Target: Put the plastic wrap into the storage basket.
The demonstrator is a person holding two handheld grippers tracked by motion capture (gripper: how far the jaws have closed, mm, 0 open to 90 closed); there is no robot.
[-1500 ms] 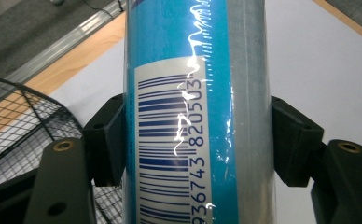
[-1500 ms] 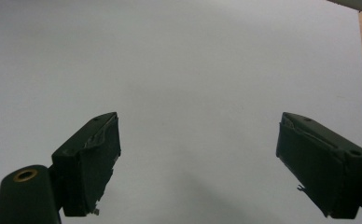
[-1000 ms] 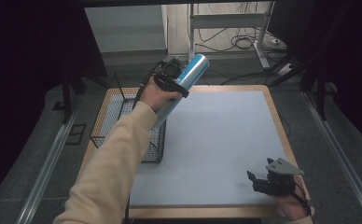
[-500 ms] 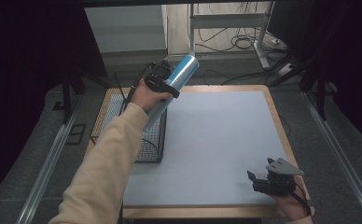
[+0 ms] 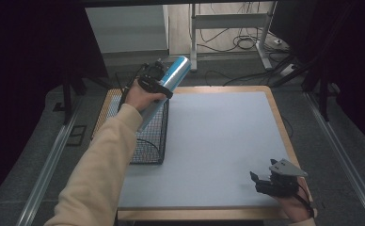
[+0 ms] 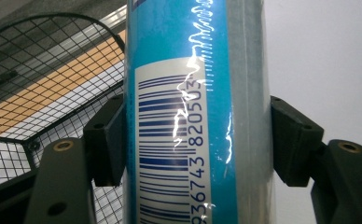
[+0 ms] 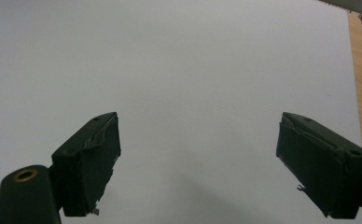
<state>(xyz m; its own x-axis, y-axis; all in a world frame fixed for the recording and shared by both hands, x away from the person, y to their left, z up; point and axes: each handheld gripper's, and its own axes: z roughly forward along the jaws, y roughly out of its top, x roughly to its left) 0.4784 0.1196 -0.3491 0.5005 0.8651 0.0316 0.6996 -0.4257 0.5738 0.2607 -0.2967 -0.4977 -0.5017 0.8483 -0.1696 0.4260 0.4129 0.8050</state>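
Note:
A long blue and silver tube (image 5: 167,84) with a barcode label (image 6: 179,140) is held tilted in the air over the right side of a black wire basket (image 5: 138,136). My left gripper (image 5: 153,81) is shut on the tube, its jaws pressing both sides in the left gripper view. The tube's lower end reaches down toward the basket's right wall. My right gripper (image 5: 261,182) rests near the table's front right corner, jaws wide apart with nothing between them (image 7: 198,158).
The white table top (image 5: 218,141) has a wooden edge (image 5: 284,136). The basket stands at the table's left side. Behind the table are a metal stand (image 5: 227,23), cables on the floor and a grey cabinet (image 5: 124,28).
My left hand has carried the tube leftward and a little lower, from over the table's back left toward the basket. The right gripper has stayed still.

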